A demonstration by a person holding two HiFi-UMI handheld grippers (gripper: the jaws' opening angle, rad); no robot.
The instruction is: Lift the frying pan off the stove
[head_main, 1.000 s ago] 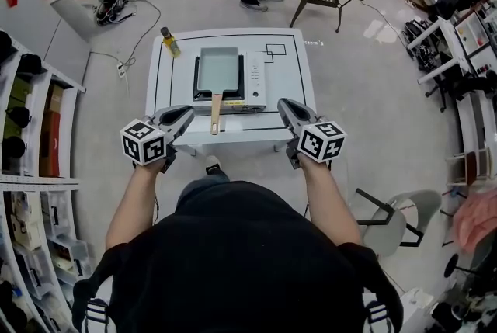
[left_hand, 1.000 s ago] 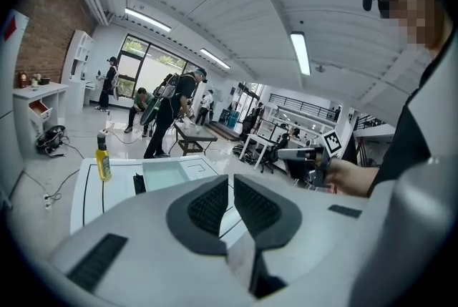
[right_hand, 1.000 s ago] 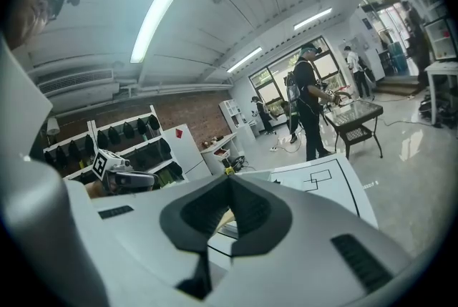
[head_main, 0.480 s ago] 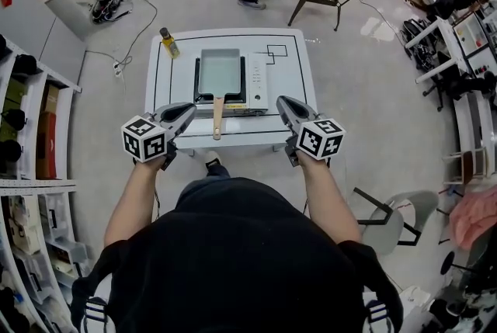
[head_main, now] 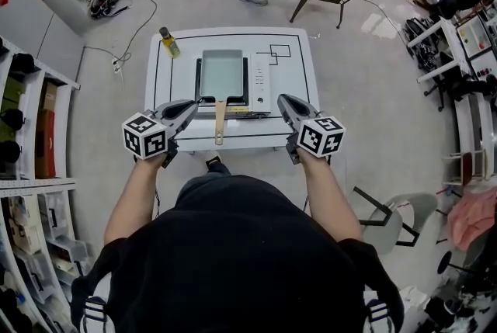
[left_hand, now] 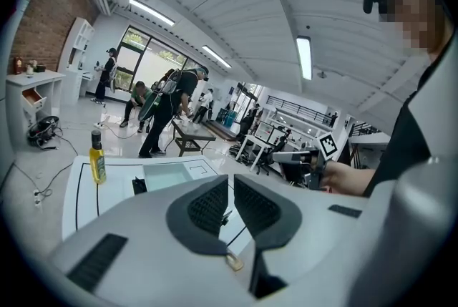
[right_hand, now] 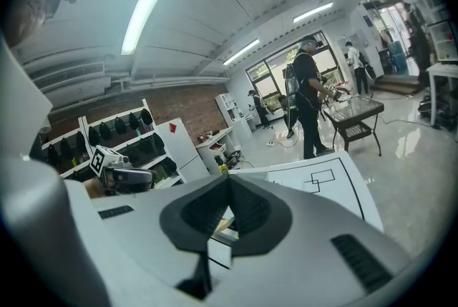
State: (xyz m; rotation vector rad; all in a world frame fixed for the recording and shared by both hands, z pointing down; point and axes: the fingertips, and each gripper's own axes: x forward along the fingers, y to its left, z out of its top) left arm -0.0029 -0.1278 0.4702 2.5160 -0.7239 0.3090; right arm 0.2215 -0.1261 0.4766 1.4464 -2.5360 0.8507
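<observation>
Frying pan on white stove

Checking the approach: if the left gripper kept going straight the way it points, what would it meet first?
Probably the stove at its near left corner, under the frying pan; the wooden handle lies right of that line. The left gripper has its jaws shut and empty. Depth is uncertain.
</observation>
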